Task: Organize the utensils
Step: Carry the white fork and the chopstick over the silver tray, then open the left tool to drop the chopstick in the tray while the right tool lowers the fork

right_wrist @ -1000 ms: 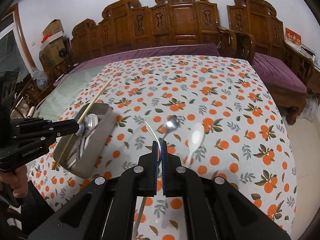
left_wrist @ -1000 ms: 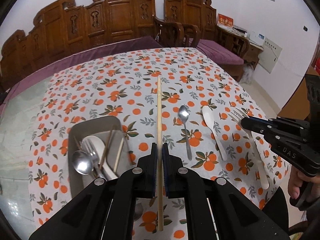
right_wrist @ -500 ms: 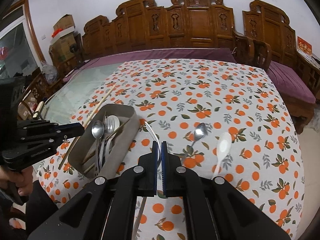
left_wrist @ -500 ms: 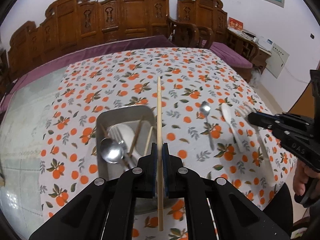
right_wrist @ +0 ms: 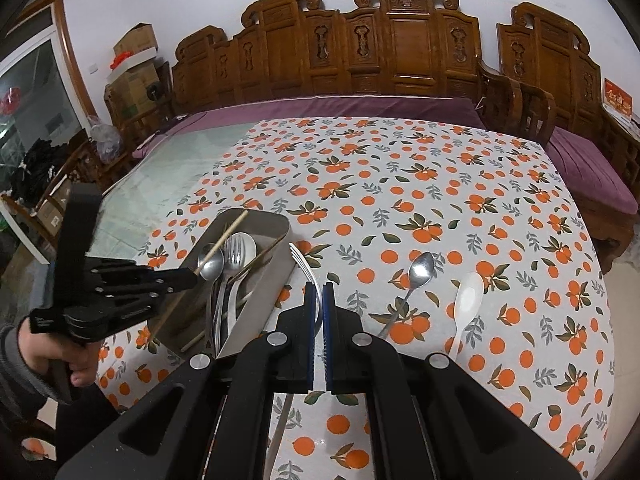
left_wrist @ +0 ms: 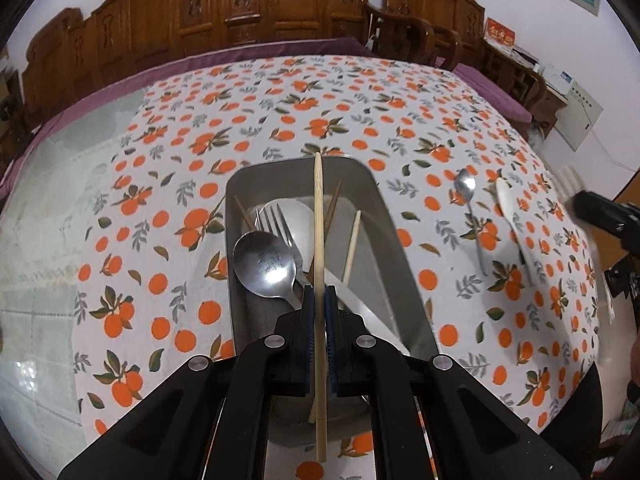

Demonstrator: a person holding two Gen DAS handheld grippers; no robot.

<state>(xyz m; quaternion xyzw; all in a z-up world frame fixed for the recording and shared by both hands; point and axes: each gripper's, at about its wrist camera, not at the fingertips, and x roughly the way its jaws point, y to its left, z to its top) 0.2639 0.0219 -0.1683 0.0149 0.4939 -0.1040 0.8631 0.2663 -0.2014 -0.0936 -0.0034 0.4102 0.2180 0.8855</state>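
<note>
— Orange-print cloth [right_wrist: 400, 184] covers the table, carved benches behind. What's the left gripper [left_wrist: 319, 304] got?

— Clamped on a chopstick [left_wrist: 319, 240], held over the grey tray [left_wrist: 404, 264], where a spoon [left_wrist: 266, 260], a fork [left_wrist: 280, 224] and more sticks already lie.

— And the right gripper [right_wrist: 319, 300]?

— Pinched tight on a fork handle [right_wrist: 306, 268], tines just beside the tray's wall. A metal spoon [right_wrist: 416, 276] and white spoon [right_wrist: 466, 300] lie on the cloth.
</note>
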